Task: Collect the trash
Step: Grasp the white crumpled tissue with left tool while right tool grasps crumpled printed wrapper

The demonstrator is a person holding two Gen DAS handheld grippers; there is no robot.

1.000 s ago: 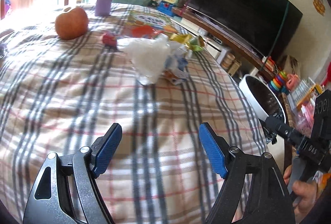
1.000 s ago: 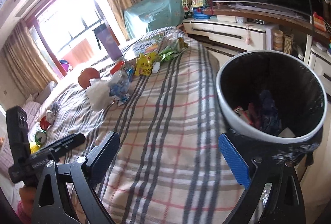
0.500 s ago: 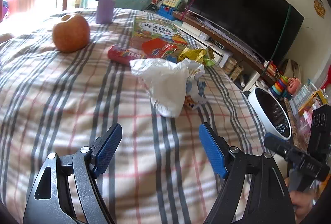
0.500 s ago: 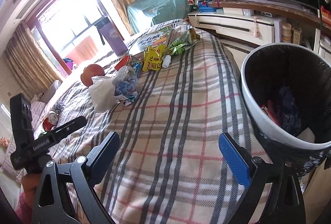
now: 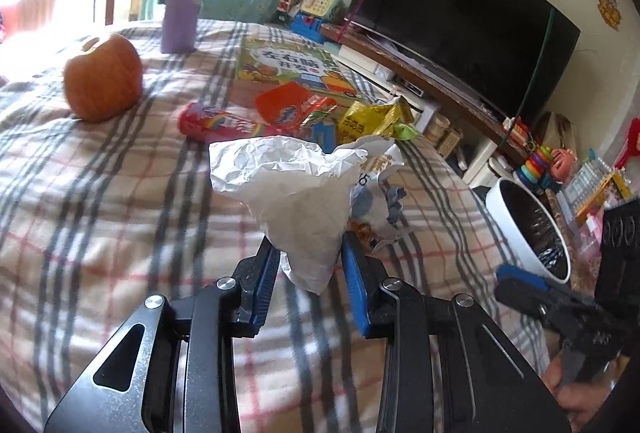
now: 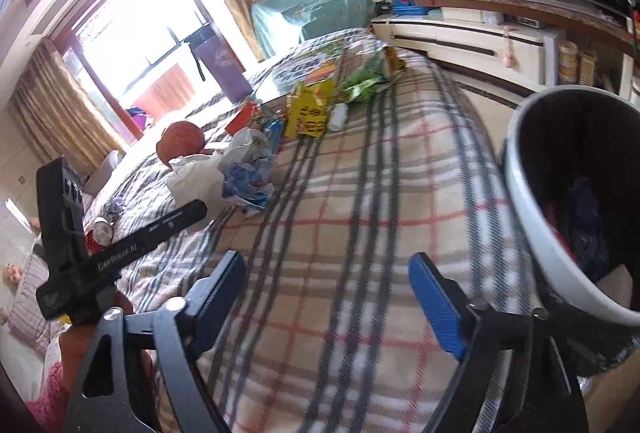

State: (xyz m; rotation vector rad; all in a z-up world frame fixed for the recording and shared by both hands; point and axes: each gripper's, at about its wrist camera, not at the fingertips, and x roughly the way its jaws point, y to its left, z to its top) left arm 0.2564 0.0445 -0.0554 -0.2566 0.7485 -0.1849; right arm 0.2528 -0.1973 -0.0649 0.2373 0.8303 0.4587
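Left gripper (image 5: 309,273) pinches the near tip of the paper (image 5: 294,193) on the blanket (image 5: 100,213), its length running straight ahead from the fingers, bin (image 5: 532,229) off right; right gripper (image 6: 328,297) is spread, holding nothing, beside the bin.

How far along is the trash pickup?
Done: the bin already holds a few discarded items. In hand: the left gripper is closed around the crumpled white paper, not yet carried over. Left: the blue-and-white wrapper, yellow snack bag, green wrapper and red candy tube lie on the plaid blanket. The right gripper is open and empty.
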